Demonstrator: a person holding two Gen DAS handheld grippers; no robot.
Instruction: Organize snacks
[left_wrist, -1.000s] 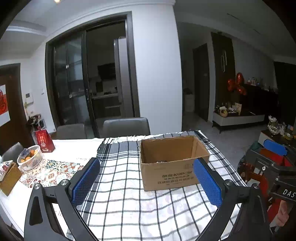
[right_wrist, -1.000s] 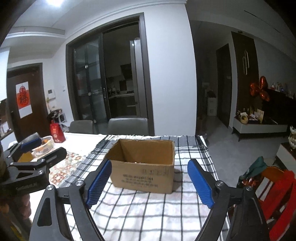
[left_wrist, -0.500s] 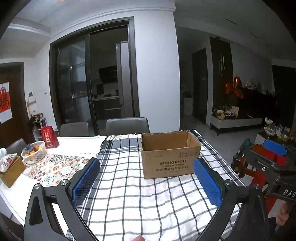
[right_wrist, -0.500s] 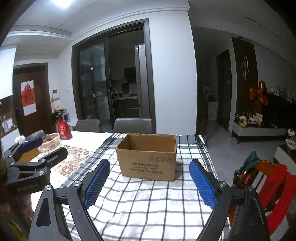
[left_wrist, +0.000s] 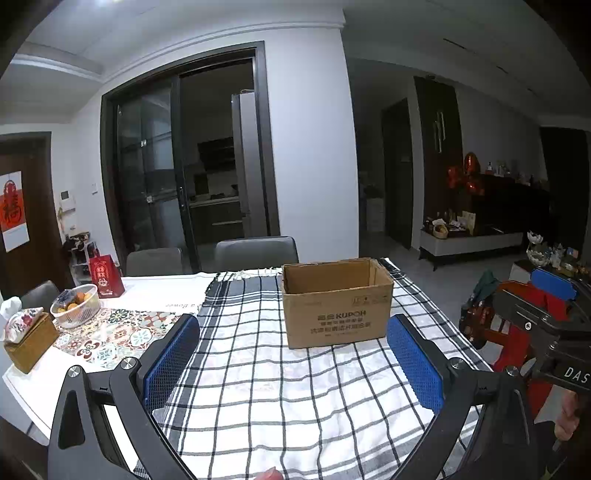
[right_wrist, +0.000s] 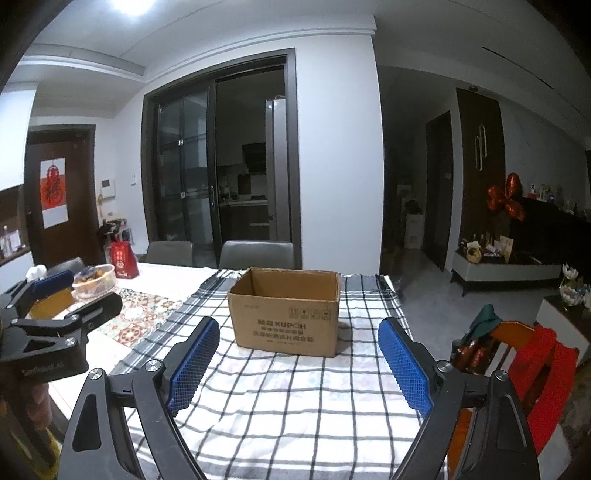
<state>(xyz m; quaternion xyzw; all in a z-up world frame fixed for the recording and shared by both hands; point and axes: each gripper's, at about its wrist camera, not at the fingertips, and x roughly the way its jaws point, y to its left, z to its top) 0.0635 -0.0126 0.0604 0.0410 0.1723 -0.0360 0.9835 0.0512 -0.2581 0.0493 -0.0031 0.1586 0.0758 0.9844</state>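
An open brown cardboard box (left_wrist: 337, 302) stands upright on the black-and-white checked tablecloth (left_wrist: 280, 391); it also shows in the right wrist view (right_wrist: 286, 310). Its inside is hidden from here. No loose snacks show on the cloth. My left gripper (left_wrist: 293, 354) is open and empty, held back from the box above the cloth. My right gripper (right_wrist: 299, 354) is open and empty, also short of the box. Each gripper shows at the edge of the other's view: the right one (left_wrist: 546, 317), the left one (right_wrist: 55, 325).
A bowl of fruit (left_wrist: 75, 304), a red gift bag (left_wrist: 105, 275) and a woven tissue box (left_wrist: 27, 338) sit at the table's left end. Two grey chairs (left_wrist: 255, 251) stand behind the table. A chair with red cloth (right_wrist: 532, 365) is at the right.
Both grippers have pulled back and levelled out, so the box looks smaller and farther and its inside no longer shows. Both stay open.
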